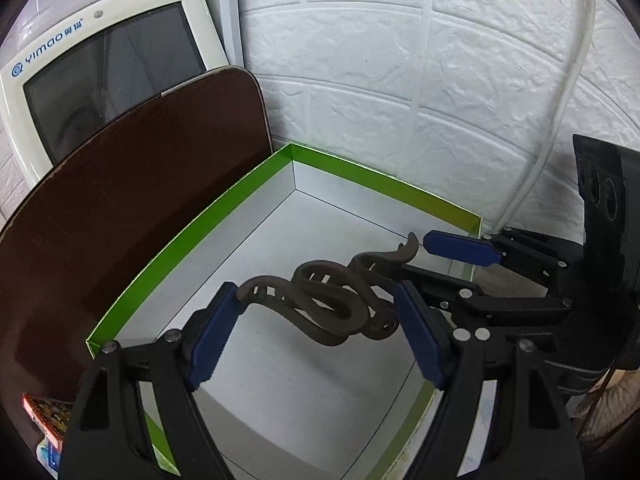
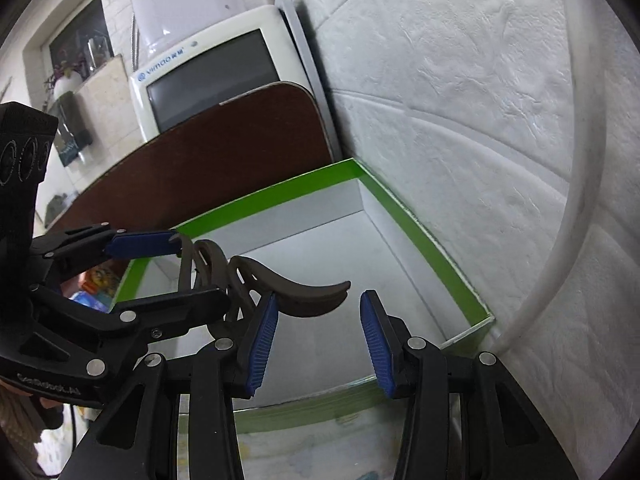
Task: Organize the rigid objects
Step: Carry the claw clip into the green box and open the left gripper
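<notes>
Holding the brown hair clip [image 1: 332, 308] end to end in my left tongs [image 1: 316, 294], which are spread wide across it, I have it hanging just above the white floor of the green-rimmed box [image 1: 192, 236]. My right tongs [image 2: 319, 300] stand half apart and pinch nothing, with the clip's tail beside one pad, so I would draw them clear first. Then I should lower the clip toward the far corner by the wall [image 1: 360, 80] and release it low, so it doesn't bounce.

A green-rimmed white box [image 1: 192, 232] sits open on the worktop [image 2: 328, 436] against a white brick-pattern wall [image 1: 440, 80]. Just beside it a dark brown board [image 1: 140, 184] stands on edge, with a white monitor [image 1: 100, 68] behind.
</notes>
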